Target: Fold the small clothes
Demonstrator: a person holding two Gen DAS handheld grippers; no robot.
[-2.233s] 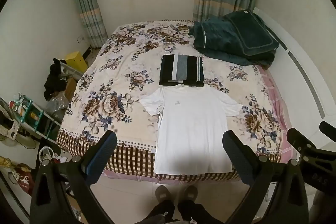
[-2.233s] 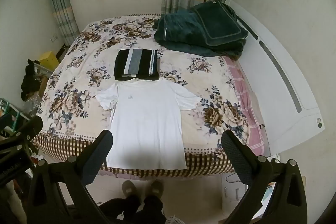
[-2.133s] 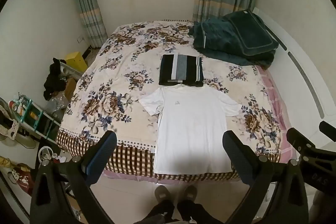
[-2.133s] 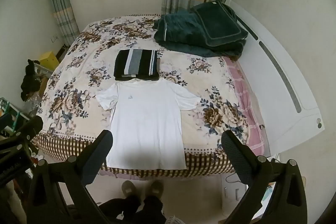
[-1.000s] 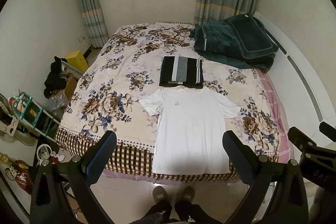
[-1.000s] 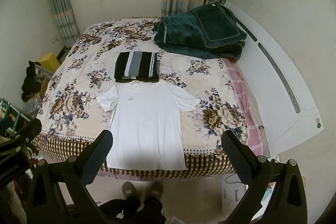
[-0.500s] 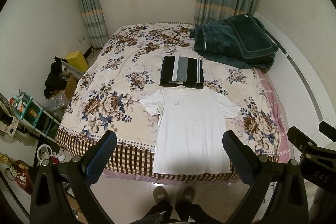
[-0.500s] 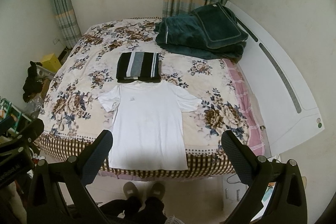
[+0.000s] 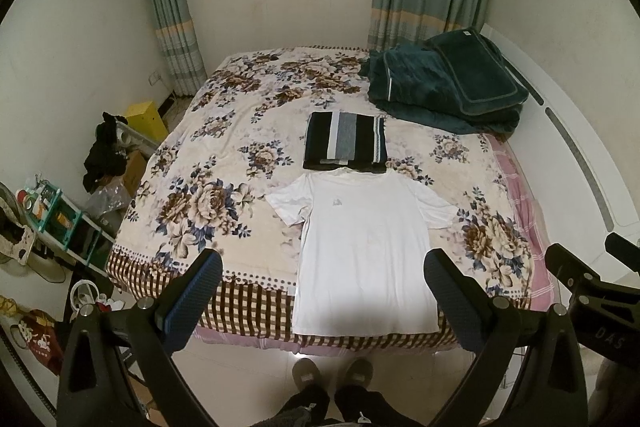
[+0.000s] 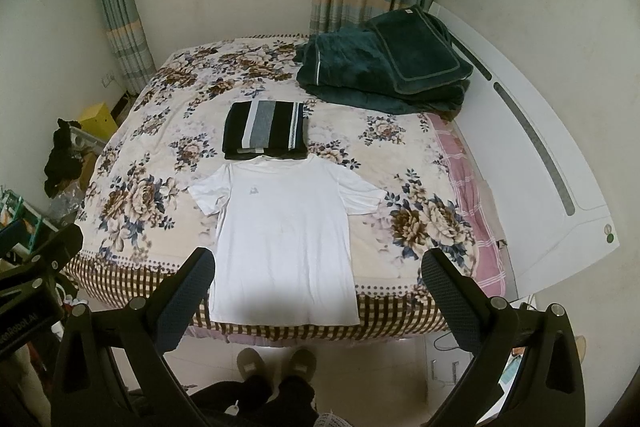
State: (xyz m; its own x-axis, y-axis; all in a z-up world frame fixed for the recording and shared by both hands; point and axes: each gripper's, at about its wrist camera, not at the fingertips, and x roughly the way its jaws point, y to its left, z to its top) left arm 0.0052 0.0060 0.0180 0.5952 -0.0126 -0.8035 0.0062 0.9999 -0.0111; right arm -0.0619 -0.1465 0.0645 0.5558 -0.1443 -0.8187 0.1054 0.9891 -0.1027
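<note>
The left gripper (image 9: 322, 269) and right gripper (image 10: 318, 267) are hovering with jaws spread wide, gripping nothing. The white T-shirt (image 9: 366, 255) is lying flat at twelve o'clock on the bed (image 9: 208, 195), its collar touching the striped folded garment (image 9: 346, 141).

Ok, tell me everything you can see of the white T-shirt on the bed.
The white T-shirt is a plain short-sleeved shirt of thin, soft-looking cloth with a small grey mark on the chest. It lies flat and unfolded on the flowered bedspread, both sleeves spread, collar pointing away, hem hanging slightly over the near bed edge. Its collar meets the folded striped garment. Neither pair of tongs touches it.
</note>
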